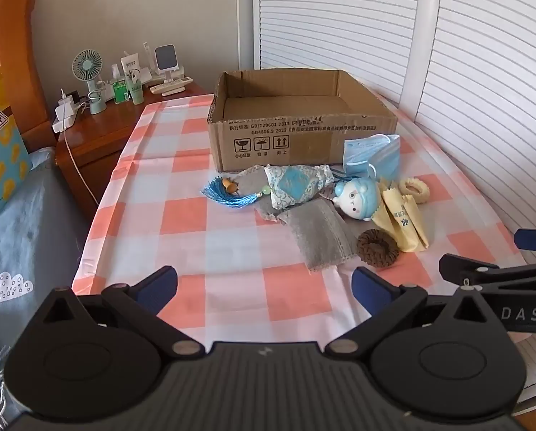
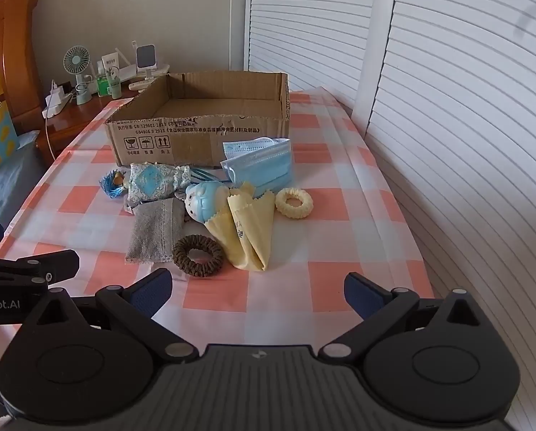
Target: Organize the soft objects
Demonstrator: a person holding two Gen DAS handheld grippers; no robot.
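We hold both grippers low over the near edge of the table, fingers spread wide and holding nothing: the left gripper and the right gripper sit side by side, short of the pile. The soft things lie bunched just in front of the box, which looks bare inside.

The risk, as we judge it, is the overlap. The sachet rests on a grey cloth, and the toy touches the yellow cloth; a pinch on one could drag its neighbour or snag the tassel. The loose checked cover could also bunch under a low finger.

We count one box, one sachet with one tassel, one toy, one yellow cloth, two hair rings, brown and cream, blue masks in a stack we cannot count, and what may be two grey cloths.
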